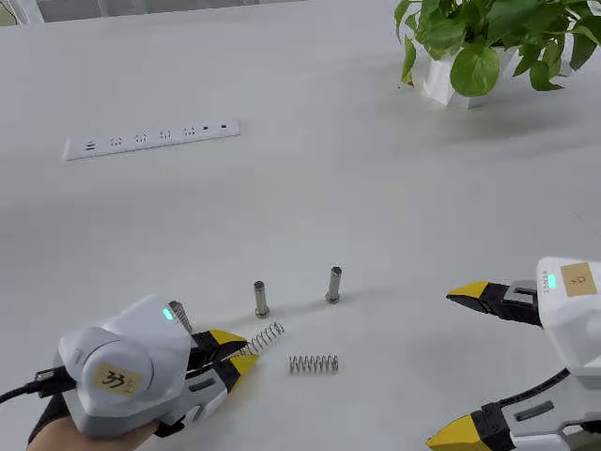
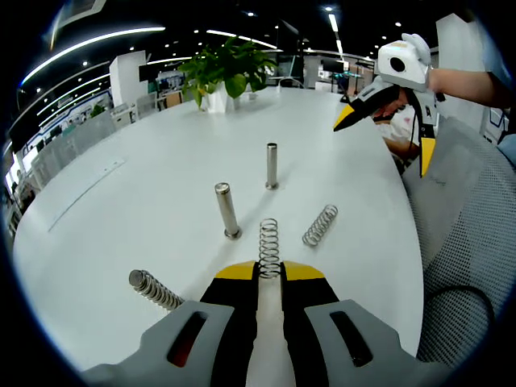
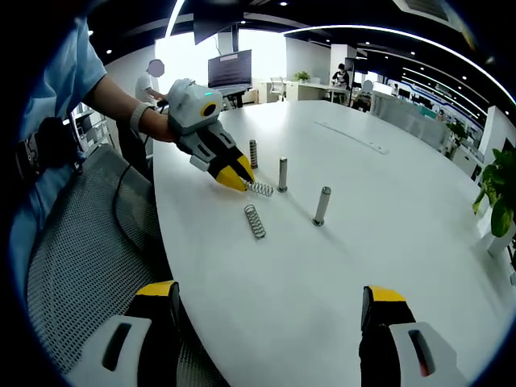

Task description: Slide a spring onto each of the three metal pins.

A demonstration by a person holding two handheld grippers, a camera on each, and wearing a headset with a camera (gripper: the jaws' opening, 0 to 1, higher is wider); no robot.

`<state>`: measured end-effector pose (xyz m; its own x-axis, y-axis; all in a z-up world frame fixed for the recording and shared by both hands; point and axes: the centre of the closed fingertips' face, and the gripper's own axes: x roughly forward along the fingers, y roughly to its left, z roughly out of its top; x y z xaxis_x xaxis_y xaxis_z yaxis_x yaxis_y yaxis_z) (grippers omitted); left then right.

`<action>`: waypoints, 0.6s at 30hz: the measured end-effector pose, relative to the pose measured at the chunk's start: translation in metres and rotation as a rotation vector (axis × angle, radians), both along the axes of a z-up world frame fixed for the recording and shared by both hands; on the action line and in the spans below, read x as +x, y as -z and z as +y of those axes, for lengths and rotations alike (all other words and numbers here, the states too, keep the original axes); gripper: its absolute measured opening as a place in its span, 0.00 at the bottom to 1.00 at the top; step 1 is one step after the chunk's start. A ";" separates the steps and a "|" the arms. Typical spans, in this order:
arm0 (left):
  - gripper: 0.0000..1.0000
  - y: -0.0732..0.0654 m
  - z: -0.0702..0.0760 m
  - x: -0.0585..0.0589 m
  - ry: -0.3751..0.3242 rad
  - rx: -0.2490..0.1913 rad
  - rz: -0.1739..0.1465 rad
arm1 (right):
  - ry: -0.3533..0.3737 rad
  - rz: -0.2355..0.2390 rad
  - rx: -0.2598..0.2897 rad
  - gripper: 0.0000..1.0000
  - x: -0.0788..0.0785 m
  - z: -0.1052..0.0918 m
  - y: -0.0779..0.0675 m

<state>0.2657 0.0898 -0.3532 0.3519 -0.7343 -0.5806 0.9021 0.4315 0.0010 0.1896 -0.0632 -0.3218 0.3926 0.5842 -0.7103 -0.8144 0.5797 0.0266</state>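
Three metal pins stand on the white table. The leftmost pin [image 1: 178, 315] [image 2: 153, 289] [image 3: 253, 153] wears a spring. The middle pin [image 1: 261, 299] [image 2: 226, 210] and the right pin [image 1: 333, 285] [image 2: 272, 165] are bare. My left gripper [image 1: 246, 355] [image 2: 269, 270] is shut on one end of a spring [image 1: 263, 338] [image 2: 268, 246] [image 3: 260, 189], which points toward the middle pin. Another spring [image 1: 313, 363] [image 2: 320, 224] [image 3: 255, 220] lies loose on the table. My right gripper [image 1: 465, 365] [image 3: 270, 298] hovers open at the right, holding nothing.
A white power strip [image 1: 150, 138] lies at the far left. A potted plant [image 1: 488, 42] [image 2: 226, 68] stands at the far right corner. A grey mesh chair [image 3: 81, 282] sits beside the table's near edge.
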 end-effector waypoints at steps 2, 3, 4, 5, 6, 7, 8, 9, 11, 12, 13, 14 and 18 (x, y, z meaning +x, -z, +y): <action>0.07 -0.001 0.001 -0.001 -0.003 -0.006 -0.001 | 0.000 -0.002 0.001 0.93 0.001 0.001 -0.001; 0.07 -0.003 0.001 -0.003 -0.002 -0.009 -0.002 | -0.001 -0.005 0.004 0.92 0.001 0.002 -0.002; 0.07 -0.004 0.001 -0.004 -0.001 -0.014 -0.003 | 0.001 -0.006 0.008 0.92 0.001 0.003 -0.002; 0.07 -0.006 0.002 -0.006 0.000 -0.021 -0.003 | 0.007 -0.004 0.023 0.92 0.002 0.005 -0.004; 0.07 -0.008 0.002 -0.006 -0.001 -0.026 -0.003 | 0.008 -0.003 0.030 0.92 0.002 0.006 -0.005; 0.07 -0.010 0.003 -0.008 -0.001 -0.033 -0.006 | 0.006 -0.006 0.030 0.92 0.003 0.007 -0.007; 0.07 -0.012 0.003 -0.009 -0.001 -0.038 -0.008 | 0.004 -0.008 0.029 0.92 0.003 0.007 -0.007; 0.07 -0.014 0.003 -0.011 0.000 -0.043 -0.009 | 0.001 -0.009 0.028 0.92 0.003 0.008 -0.008; 0.07 -0.019 0.004 -0.014 0.003 -0.052 -0.013 | -0.005 -0.009 0.028 0.92 0.003 0.009 -0.009; 0.07 -0.023 0.004 -0.016 0.004 -0.060 -0.017 | -0.010 -0.009 0.028 0.92 0.003 0.010 -0.010; 0.07 -0.025 0.005 -0.018 0.005 -0.067 -0.018 | -0.014 -0.011 0.027 0.91 0.003 0.011 -0.012; 0.07 -0.027 0.005 -0.019 0.005 -0.072 -0.019 | -0.016 -0.013 0.028 0.91 0.003 0.013 -0.013; 0.07 -0.038 0.004 -0.025 0.013 -0.098 -0.029 | -0.029 -0.024 0.050 0.91 0.006 0.022 -0.022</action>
<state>0.2403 0.0941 -0.3147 0.3576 -0.7918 -0.4952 0.9078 0.4191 -0.0145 0.1956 -0.0415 -0.2993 0.3916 0.6300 -0.6706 -0.8317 0.5541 0.0349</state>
